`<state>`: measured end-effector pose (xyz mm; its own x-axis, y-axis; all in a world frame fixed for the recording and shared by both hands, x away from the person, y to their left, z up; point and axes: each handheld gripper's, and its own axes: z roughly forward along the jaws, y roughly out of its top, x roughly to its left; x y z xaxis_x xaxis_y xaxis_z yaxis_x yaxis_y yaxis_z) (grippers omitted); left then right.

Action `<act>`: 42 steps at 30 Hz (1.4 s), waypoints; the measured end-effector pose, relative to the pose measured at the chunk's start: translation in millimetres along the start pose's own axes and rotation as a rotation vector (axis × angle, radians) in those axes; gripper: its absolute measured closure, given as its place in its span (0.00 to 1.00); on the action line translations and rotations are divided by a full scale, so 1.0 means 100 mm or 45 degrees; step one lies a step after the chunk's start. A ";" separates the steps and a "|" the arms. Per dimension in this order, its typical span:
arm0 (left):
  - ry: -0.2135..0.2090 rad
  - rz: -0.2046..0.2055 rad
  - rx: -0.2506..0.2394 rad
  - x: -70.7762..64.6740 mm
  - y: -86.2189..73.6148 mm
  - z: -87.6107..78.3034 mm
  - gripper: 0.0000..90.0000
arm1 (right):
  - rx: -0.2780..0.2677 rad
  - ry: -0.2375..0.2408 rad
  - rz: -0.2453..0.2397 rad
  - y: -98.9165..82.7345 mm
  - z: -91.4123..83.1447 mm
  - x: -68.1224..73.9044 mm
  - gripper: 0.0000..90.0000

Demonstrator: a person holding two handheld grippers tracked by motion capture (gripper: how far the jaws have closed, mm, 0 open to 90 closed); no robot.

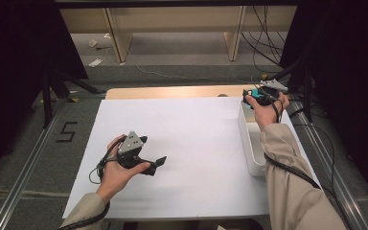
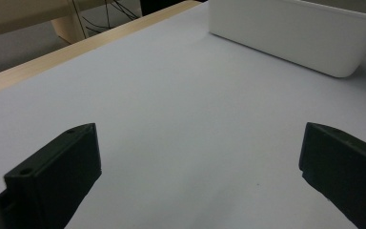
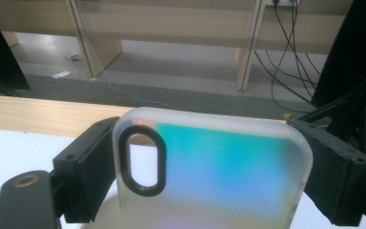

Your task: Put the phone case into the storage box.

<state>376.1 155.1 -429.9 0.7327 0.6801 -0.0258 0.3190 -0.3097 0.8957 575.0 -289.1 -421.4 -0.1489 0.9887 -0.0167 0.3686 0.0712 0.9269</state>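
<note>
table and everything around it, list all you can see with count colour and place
phone case: 1, frosted with teal-to-pink sheen, upright between the right gripper's jaws, over the bin's far end
bin: 1, white, right side of the table
table: 1, white top with a wooden far edge
wooden furniture legs: 2, light wood, on the floor beyond the table
cables: several, black, floor at far right
left gripper: 1, black, jaws wide open over bare table
right gripper: 1, black, jaws closed on the phone case's edges
</note>
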 end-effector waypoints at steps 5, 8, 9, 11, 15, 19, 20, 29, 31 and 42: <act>-0.001 -0.001 0.000 0.00 0.00 0.00 0.00 | 0.020 0.000 0.009 0.00 0.02 -0.02 0.11; -0.001 -0.001 0.000 0.00 0.00 0.00 0.00 | 0.029 0.009 0.019 -0.02 0.02 -0.04 0.08; -0.002 -0.002 0.001 0.00 0.00 0.01 0.00 | 0.030 0.012 0.023 -0.02 0.02 -0.04 0.07; -0.003 0.000 0.003 -0.01 0.00 0.01 0.00 | 0.028 0.010 0.023 -0.03 0.02 -0.05 0.04; -0.002 0.001 0.003 -0.01 0.00 0.01 0.00 | 0.020 0.034 0.028 -0.01 0.01 -0.05 0.02; -0.001 0.001 0.003 -0.01 0.00 0.01 0.00 | 0.005 0.039 0.029 0.01 0.00 -0.04 0.01; -0.002 0.000 0.002 -0.01 0.00 0.01 0.00 | 0.004 0.039 0.026 0.01 0.00 -0.04 0.01; -0.001 0.002 0.003 -0.01 0.00 0.01 0.00 | -0.027 0.051 0.017 0.08 -0.05 -0.03 0.01; -0.001 0.003 0.003 -0.01 0.00 0.01 0.00 | -0.032 0.054 0.011 0.10 -0.06 -0.02 0.01; 0.005 -0.002 -0.002 -0.01 0.01 0.00 0.00 | -0.023 0.063 -0.006 0.08 -0.14 0.00 0.01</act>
<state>376.0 154.1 -429.4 0.7295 0.6835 -0.0256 0.3196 -0.3076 0.8962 564.9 -290.5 -408.5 -0.1959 0.9806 -0.0034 0.3513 0.0734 0.9334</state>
